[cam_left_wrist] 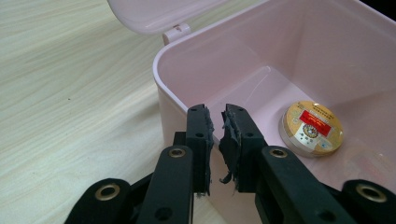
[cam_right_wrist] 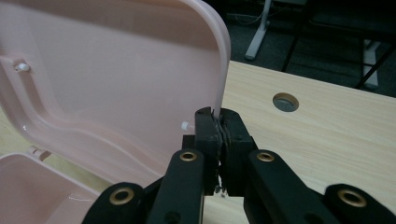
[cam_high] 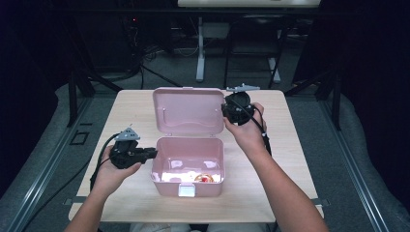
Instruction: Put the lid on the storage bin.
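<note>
A pink plastic box [cam_high: 212,186] stands open in the middle of the table, its lid [cam_high: 188,108] raised at the back. A round gold tin with a red label [cam_left_wrist: 312,128] lies on the box's floor, also seen from above as the tin [cam_high: 207,178]. My left gripper [cam_left_wrist: 217,135] sits at the box's left wall [cam_left_wrist: 163,88], one jaw outside and one inside, closed on the rim; from above the left gripper [cam_high: 153,153] touches that wall. My right gripper [cam_right_wrist: 219,126] is shut on the lid's [cam_right_wrist: 116,84] right edge, and the right gripper [cam_high: 226,110] is held up beside it.
The light wooden table [cam_high: 280,188] has bare room on both sides of the box and a round cable hole [cam_right_wrist: 285,101] to the right of the lid. A white latch [cam_high: 186,190] hangs on the box's front. Desk legs [cam_high: 200,53] and cables stand beyond the far edge.
</note>
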Demonstrator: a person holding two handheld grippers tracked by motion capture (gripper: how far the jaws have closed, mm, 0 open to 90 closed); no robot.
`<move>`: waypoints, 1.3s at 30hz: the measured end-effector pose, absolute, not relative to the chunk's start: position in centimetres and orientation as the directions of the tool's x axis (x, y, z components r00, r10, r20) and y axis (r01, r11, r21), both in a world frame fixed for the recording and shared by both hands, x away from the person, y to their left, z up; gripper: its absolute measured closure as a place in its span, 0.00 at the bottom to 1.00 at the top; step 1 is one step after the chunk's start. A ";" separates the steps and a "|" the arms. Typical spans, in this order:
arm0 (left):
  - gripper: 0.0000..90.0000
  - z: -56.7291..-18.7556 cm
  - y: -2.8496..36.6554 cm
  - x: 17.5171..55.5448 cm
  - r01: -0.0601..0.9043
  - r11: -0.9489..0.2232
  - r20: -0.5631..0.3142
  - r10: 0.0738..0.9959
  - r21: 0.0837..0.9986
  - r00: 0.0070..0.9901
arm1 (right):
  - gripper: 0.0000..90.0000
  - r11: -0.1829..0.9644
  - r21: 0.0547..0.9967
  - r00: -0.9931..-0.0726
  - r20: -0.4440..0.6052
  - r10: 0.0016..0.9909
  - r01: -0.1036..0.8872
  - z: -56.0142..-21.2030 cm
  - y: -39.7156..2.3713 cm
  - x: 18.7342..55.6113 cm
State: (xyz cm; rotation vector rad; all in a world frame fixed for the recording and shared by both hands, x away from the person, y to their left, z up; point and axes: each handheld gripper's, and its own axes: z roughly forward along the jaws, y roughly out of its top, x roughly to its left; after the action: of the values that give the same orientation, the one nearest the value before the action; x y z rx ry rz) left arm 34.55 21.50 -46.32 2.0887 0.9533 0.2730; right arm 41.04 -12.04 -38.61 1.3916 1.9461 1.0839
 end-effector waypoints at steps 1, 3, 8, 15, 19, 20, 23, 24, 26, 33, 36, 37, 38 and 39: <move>0.89 -46.3 21.5 34.5 0.537 -0.389 -0.126 0.711 0.748 0.692 | 0.97 0.162 0.837 -0.350 0.037 0.936 0.523 -38.6 -12.1 40.7; 0.89 -46.3 21.5 34.6 0.537 -0.389 -0.126 0.711 0.749 0.692 | 0.97 0.164 0.843 -0.355 0.034 0.934 0.512 -38.6 -12.1 40.2; 0.89 -46.4 21.5 34.5 0.537 -0.387 -0.128 0.712 0.750 0.691 | 0.97 0.147 0.865 -0.370 0.047 0.928 0.479 -38.9 -12.5 38.9; 0.89 -46.4 21.5 34.5 0.537 -0.388 -0.126 0.712 0.749 0.691 | 0.97 0.145 0.888 -0.385 0.039 0.922 0.437 -39.3 -12.7 37.1; 0.89 -46.3 21.5 34.5 0.538 -0.387 -0.126 0.713 0.749 0.689 | 0.97 0.160 0.898 -0.390 0.014 0.921 0.411 -39.6 -12.6 36.1; 0.89 -46.3 21.5 34.5 0.537 -0.389 -0.125 0.713 0.748 0.690 | 0.97 0.162 0.899 -0.391 0.012 0.920 0.408 -39.6 -12.6 35.9; 0.89 -46.3 21.5 34.5 0.537 -0.388 -0.124 0.713 0.749 0.690 | 0.97 0.175 0.907 -0.397 -0.010 0.918 0.383 -39.9 -12.6 35.1; 0.89 -46.3 21.5 34.5 0.536 -0.391 -0.123 0.713 0.748 0.691 | 0.97 0.176 0.910 -0.398 -0.013 0.917 0.375 -40.1 -12.6 34.8; 0.89 -46.3 21.5 34.5 0.538 -0.388 -0.125 0.714 0.749 0.689 | 0.96 0.176 0.912 -0.401 -0.013 0.916 0.371 -40.2 -12.7 34.4; 0.89 -46.4 21.5 34.5 0.542 -0.380 -0.131 0.717 0.749 0.684 | 0.95 0.163 0.917 -0.413 0.002 0.911 0.364 -40.6 -12.9 33.4; 0.89 -46.4 21.5 34.5 0.543 -0.380 -0.132 0.718 0.749 0.684 | 0.95 0.159 0.917 -0.418 0.009 0.908 0.365 -40.7 -13.0 33.2; 0.89 -46.3 21.5 34.5 0.544 -0.381 -0.132 0.717 0.747 0.684 | 0.95 0.161 0.916 -0.421 0.009 0.907 0.367 -40.7 -13.0 33.1; 0.89 -46.3 21.5 34.5 0.544 -0.383 -0.131 0.717 0.747 0.684 | 0.95 0.159 0.916 -0.422 0.012 0.907 0.367 -40.7 -13.0 33.0; 0.88 -46.3 21.5 34.5 0.544 -0.383 -0.131 0.717 0.747 0.684 | 0.95 0.153 0.916 -0.424 0.020 0.906 0.370 -40.8 -13.1 32.9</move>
State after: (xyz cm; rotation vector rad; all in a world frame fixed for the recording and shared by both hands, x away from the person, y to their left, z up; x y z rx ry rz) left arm 34.52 21.54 -46.32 2.0828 0.9659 0.2722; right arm 32.92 -13.06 -40.80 1.2119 1.8780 1.2464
